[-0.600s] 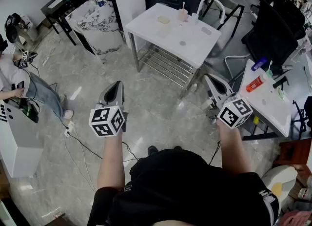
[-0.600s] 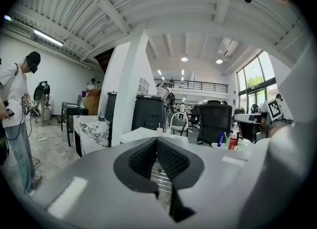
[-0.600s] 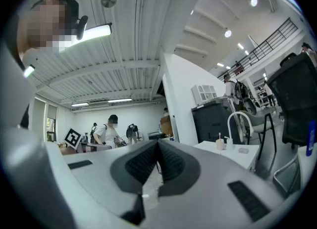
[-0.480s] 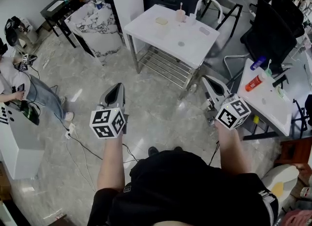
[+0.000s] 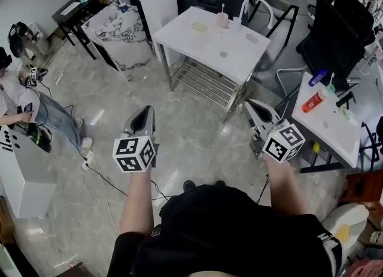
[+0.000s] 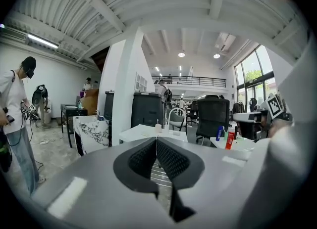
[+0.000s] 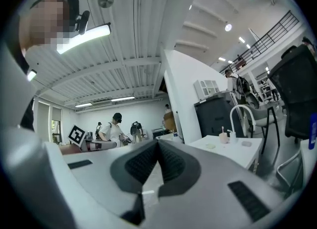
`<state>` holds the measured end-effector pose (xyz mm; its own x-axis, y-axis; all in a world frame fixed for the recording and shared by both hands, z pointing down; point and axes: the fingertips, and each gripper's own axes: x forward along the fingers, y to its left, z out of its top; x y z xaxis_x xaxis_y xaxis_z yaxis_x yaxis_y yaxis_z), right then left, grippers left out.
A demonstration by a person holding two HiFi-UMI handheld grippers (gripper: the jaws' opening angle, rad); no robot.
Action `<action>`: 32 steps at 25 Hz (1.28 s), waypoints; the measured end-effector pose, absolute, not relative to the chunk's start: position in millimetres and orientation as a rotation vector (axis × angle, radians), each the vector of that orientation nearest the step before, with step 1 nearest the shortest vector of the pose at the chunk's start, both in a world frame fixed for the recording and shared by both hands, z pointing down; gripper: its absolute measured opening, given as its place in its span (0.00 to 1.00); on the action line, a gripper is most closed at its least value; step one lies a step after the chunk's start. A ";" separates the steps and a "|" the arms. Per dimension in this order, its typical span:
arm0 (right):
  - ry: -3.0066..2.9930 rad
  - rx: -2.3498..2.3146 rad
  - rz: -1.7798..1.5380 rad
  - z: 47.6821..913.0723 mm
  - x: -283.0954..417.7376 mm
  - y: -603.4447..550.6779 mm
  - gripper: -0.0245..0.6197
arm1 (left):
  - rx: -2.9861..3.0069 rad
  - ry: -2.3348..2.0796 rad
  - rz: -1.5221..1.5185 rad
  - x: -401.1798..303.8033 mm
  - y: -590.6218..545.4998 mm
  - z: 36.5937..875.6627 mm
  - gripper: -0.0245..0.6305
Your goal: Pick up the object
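Note:
A white table (image 5: 239, 51) stands ahead on the marble floor, with a wire shelf beneath. On it are a pink cup (image 5: 222, 18) with a straw, a pale yellow item (image 5: 199, 26) and a small flat piece (image 5: 252, 38). My left gripper (image 5: 142, 116) hangs over the floor short of the table's left corner, shut and empty. To the right, near the table's front right leg, my right gripper (image 5: 254, 107) is likewise shut with nothing in it. The left gripper view shows meshed pads (image 6: 168, 160) and the cup (image 6: 158, 126) beyond; the right gripper view shows the same cup (image 7: 223, 137).
A second white table (image 5: 335, 135) at the right carries a red bottle (image 5: 312, 103) and a blue one (image 5: 318, 78). Black chairs (image 5: 335, 36) stand behind it. A marble-patterned block (image 5: 116, 27) is at the back left. A person (image 5: 24, 102) and floor cable (image 5: 102, 177) are at the left.
Both grippers have drifted slightly inward and toward me; they stay shut. Nothing on the tables has moved.

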<state>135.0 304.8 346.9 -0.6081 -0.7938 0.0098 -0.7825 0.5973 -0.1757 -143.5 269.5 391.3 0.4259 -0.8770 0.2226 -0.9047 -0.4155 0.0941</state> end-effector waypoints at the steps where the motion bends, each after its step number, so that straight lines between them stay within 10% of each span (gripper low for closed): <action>1: 2.751 -1.343 -0.253 345.8 130.9 305.4 0.06 | 2.480 -1.567 0.202 -145.1 269.0 390.1 0.06; 32: 2.782 -1.357 -0.321 371.5 65.2 272.4 0.06 | 2.417 -1.556 0.188 -231.5 268.6 405.1 0.37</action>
